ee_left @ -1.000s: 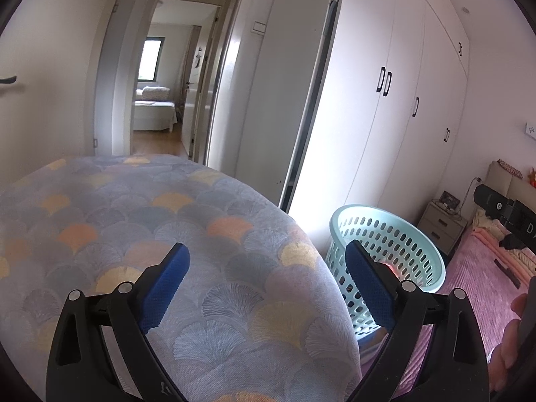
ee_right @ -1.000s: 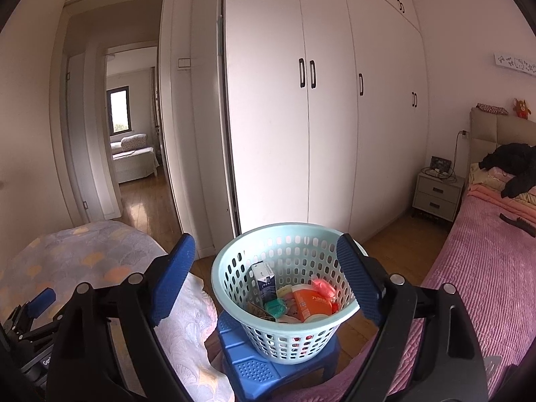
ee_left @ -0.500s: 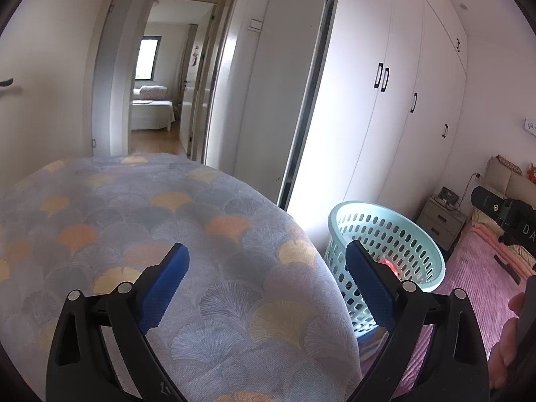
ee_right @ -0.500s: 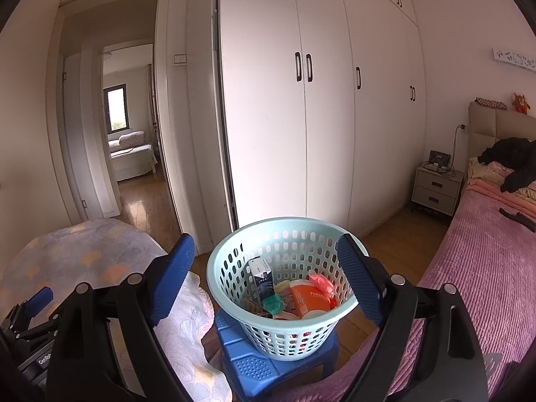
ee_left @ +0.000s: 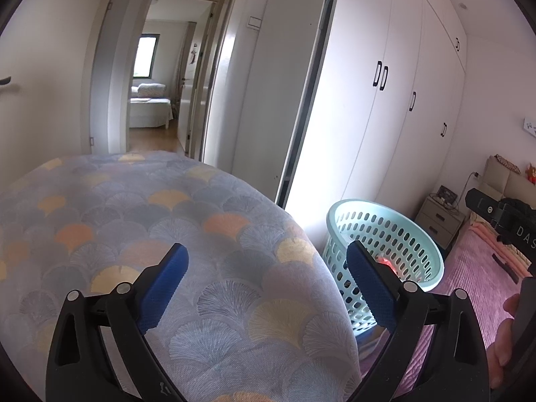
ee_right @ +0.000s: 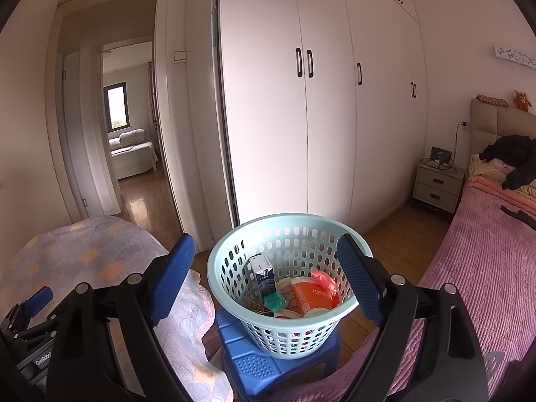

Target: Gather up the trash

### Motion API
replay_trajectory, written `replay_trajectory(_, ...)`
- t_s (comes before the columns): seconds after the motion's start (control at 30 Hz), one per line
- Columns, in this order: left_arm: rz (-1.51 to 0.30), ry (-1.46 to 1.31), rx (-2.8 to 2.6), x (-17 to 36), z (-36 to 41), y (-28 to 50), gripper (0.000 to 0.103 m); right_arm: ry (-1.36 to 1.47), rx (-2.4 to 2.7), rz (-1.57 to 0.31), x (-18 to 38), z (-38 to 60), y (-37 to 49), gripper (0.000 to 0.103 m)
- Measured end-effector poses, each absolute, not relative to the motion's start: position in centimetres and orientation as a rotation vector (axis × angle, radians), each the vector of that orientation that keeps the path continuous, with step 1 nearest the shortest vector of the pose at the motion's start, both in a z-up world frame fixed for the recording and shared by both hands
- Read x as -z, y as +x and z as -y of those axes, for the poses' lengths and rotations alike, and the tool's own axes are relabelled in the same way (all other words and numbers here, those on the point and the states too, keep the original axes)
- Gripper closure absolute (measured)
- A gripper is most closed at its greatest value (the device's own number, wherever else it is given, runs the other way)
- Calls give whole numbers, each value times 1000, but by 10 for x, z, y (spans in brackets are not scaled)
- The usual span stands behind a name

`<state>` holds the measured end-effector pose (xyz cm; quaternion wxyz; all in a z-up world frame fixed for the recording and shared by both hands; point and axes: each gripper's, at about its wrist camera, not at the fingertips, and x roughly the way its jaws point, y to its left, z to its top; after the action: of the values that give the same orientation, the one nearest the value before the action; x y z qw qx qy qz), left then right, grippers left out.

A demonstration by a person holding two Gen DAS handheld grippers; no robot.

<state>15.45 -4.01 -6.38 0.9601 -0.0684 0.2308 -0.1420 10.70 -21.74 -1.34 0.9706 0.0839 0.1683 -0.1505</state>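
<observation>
- We face a white wardrobe (ee_right: 321, 127) that fills the wall ahead, with a doorway to its left opening onto a further room.
- To our right lies a bed with a pink cover (ee_right: 479, 268); dark clothing sits near its headboard.
- To our left a surface is draped in a fan-patterned cloth (ee_left: 167, 241), grey-blue with orange and yellow patches.
- A grey nightstand (ee_right: 437, 186) stands between the wardrobe and the bed.
- Between the two covers stands a pale green basket (ee_right: 288, 335) with slotted walls, resting on a blue plastic stool (ee_right: 248, 365).
- We hold our left gripper (ee_left: 268, 288) above the patterned cloth, its blue pads spread wide with nothing between them; the basket shows just past its right finger.
- We hold our right gripper (ee_right: 266, 281) spread wide as well, gripping nothing; the basket appears between its fingers but lies beyond them.
- Inside the basket lies the collected trash: an orange cup (ee_right: 311, 296), a small blue and white carton (ee_right: 263, 273) standing against the wall, a green wrapper (ee_right: 275, 301) and a pink piece (ee_right: 323, 279).
</observation>
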Motion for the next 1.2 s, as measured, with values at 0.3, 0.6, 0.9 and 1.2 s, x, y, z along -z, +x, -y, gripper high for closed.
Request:
replay_trajectory(0.3, -471, -138, 287, 64, 41, 155, 10, 171, 297, -335, 13, 219, 107, 20)
replay_trajectory(0.6, -475, -150, 297, 61, 39, 156, 10, 176, 290, -320, 9, 220, 103, 20)
replay_trajectory(0.9, -402, -64, 253, 33, 46, 123, 11, 190, 280, -288, -2, 220, 86, 20)
replay_trajectory(1.2, -385, -49, 250, 17, 50, 101, 10, 195, 295, -271, -15, 220, 62, 15)
